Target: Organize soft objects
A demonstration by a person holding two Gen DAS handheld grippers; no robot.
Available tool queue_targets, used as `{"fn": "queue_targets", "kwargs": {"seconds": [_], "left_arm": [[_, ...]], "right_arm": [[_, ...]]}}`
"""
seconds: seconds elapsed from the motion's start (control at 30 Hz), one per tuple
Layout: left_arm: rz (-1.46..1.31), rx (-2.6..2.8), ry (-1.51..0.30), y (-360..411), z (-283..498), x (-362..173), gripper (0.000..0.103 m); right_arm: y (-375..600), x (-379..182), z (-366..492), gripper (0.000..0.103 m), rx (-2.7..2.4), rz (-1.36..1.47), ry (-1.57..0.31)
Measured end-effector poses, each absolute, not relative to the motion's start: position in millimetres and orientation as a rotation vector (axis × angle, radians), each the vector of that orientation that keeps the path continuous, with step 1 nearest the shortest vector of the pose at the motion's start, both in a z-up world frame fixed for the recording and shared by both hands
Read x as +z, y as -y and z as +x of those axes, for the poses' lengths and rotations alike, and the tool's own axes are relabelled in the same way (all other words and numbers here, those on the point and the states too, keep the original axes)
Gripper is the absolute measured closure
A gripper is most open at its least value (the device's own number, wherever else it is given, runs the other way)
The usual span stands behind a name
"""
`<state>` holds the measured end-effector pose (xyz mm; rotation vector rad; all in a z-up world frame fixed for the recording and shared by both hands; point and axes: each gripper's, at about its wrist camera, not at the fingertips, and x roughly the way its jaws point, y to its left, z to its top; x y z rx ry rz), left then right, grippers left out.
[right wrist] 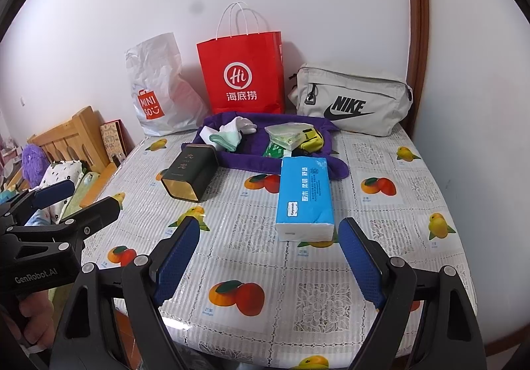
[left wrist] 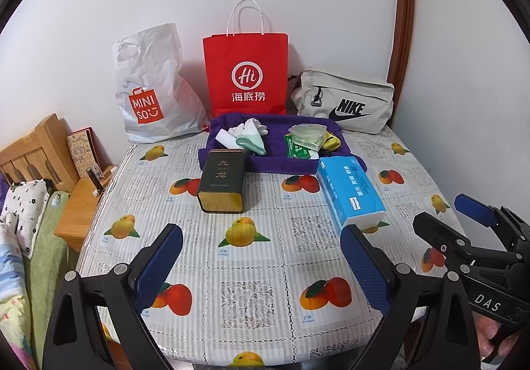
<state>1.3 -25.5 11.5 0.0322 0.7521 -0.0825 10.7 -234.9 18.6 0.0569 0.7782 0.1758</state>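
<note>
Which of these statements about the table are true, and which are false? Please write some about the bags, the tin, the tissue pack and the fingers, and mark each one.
1. The red paper bag stands between the white plastic bag and the grey Nike pouch. True.
2. The dark tin stands upright. False: it lies on its side, gold end toward the camera.
3. The right gripper is shut on the blue tissue pack. False: its fingers stand wide apart, with nothing between them.
4. Small soft items lie on the purple cloth. True.
5. The left gripper holds nothing. True.
</note>
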Motion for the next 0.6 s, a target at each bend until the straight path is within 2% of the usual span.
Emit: {"fn": "queue_targets", "kwargs": {"seconds": [0.6], "left_arm": [[0.044, -0.085, -0.762, 28.5, 7.3, 7.0, 0.006]], "right_arm": [[238.1, 16.1, 12.8, 0.018, 0.177, 0.061, -0.786]]}}
